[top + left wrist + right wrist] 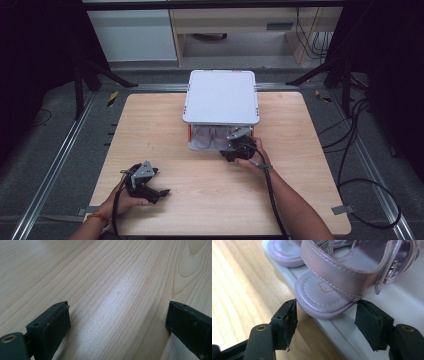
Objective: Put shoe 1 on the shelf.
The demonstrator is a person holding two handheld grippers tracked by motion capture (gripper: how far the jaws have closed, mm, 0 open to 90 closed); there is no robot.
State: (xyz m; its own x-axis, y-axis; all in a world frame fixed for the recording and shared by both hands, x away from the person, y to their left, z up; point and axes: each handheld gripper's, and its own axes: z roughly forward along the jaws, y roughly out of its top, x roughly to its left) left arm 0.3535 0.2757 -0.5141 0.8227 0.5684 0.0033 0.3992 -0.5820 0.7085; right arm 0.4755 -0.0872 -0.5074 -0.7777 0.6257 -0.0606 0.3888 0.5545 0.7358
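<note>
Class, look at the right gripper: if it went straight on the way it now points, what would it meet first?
Most likely the toe of the nearer purple sandal, which sits between the open jaws of the right gripper. The sandal rests on a white tray; exact depth is unclear.

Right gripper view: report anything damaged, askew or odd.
The pad on the right gripper's left-hand finger looks torn and ragged along its edge. The nearer lilac sandal pokes its toe over the lip of the white shelf. Nothing else stands out.
</note>
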